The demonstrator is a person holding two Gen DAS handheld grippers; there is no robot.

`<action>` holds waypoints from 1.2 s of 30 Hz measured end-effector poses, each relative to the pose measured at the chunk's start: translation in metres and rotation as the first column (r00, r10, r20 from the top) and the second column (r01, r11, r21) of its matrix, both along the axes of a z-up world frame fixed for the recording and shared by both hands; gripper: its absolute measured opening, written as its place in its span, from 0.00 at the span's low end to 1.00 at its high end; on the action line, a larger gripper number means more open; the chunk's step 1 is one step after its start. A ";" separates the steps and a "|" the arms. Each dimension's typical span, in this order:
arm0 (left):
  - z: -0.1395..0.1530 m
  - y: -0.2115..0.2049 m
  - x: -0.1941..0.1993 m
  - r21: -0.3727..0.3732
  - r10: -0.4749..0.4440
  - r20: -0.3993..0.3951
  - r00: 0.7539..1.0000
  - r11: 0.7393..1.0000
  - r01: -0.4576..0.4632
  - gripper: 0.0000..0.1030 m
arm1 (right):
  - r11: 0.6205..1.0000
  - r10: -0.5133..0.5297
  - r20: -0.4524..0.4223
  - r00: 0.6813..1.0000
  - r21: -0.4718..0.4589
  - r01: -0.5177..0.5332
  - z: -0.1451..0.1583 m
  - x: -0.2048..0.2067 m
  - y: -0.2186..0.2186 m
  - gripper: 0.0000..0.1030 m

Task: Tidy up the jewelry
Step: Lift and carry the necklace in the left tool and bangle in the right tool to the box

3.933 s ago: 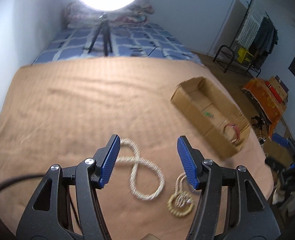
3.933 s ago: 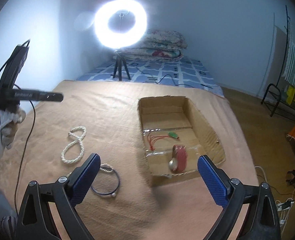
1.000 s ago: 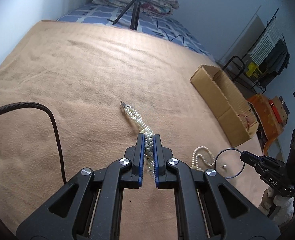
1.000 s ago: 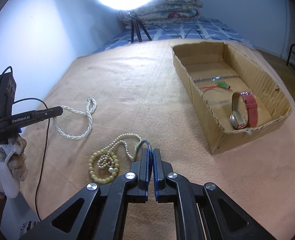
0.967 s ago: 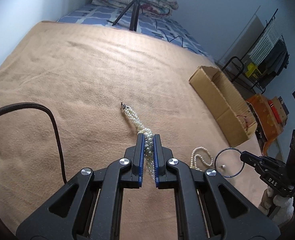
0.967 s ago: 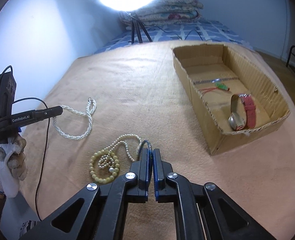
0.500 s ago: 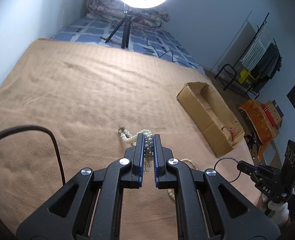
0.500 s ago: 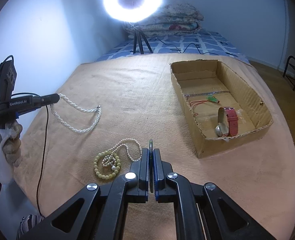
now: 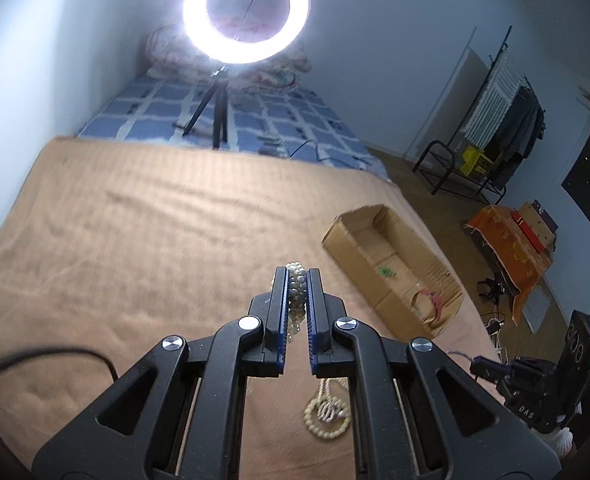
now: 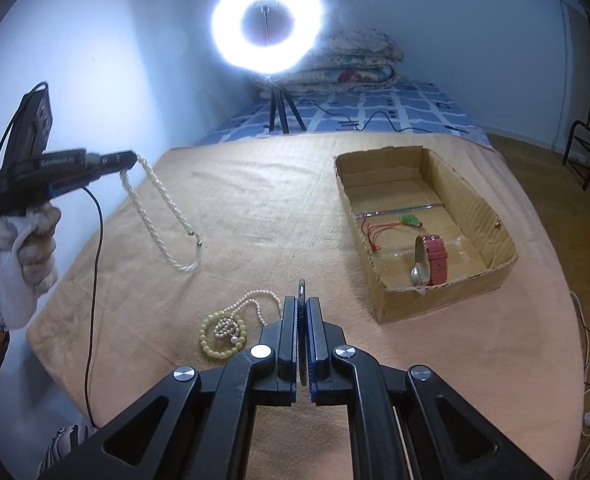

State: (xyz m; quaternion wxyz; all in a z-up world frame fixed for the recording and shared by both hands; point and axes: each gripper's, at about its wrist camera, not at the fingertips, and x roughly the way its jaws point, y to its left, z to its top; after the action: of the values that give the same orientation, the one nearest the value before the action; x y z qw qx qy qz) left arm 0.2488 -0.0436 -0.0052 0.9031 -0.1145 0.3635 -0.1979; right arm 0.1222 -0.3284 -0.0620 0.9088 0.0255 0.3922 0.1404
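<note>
A: What is the left gripper [image 9: 297, 276] doing?

B: Its jaws are closed tight on a twisted pearl rope [image 10: 155, 208]. In the right wrist view the rope hangs from the gripper's tip in a long loop, raised above the tan blanket [image 10: 255, 208], with its clasp end low, close to the cloth. A gloved hand [image 10: 19, 248] holds that gripper at the left edge of the bed.

A: And the right gripper [image 10: 303, 304]?

B: Pinched shut as well, on a thin dark bangle [image 10: 302, 292]. Only its edge shows between the blue pads [image 10: 289, 328], standing up just past the tips.

A: Where is the rest of the jewelry?

B: A pearl necklace [image 10: 225, 330] lies coiled on the blanket, just left of the right gripper's tips. The left wrist view shows it under the left gripper [image 9: 327, 416].

A: And the box?

B: A cardboard box [image 10: 491, 216] sits open on the blanket, ahead and to the right of the right gripper. Inside, near the front wall, a red-strapped watch [image 10: 429, 260] stands on its side. Behind it lies a green pendant [image 10: 411, 221] on a red cord.

A: Anything behind?

B: A lit ring light [image 10: 267, 26] on a tripod, standing on a blue checked sheet [image 10: 399, 108], with folded quilts [image 10: 359, 62] against the wall.
</note>
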 end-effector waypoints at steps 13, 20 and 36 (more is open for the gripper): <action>0.055 -0.061 0.029 -0.001 -0.092 0.100 0.991 0.996 0.093 0.06 | 0.999 -0.036 0.050 0.998 0.006 0.036 0.020 -0.002 -0.031 0.01; 0.068 -0.106 0.050 -0.017 -0.142 0.126 0.982 0.989 0.145 0.06 | 0.997 -0.073 0.087 0.994 0.001 0.074 0.033 0.006 -0.055 0.01; 0.042 -0.191 0.117 -0.027 -0.191 0.066 0.979 0.981 0.193 0.06 | 0.986 -0.159 0.119 0.980 -0.022 0.163 0.032 0.045 -0.099 0.01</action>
State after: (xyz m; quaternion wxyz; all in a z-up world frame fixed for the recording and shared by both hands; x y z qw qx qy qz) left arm 0.3662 -0.2348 0.0367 0.8888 -0.0874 0.3410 -0.2935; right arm 0.1677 -0.4269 -0.0302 0.9389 0.0342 0.3370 0.0615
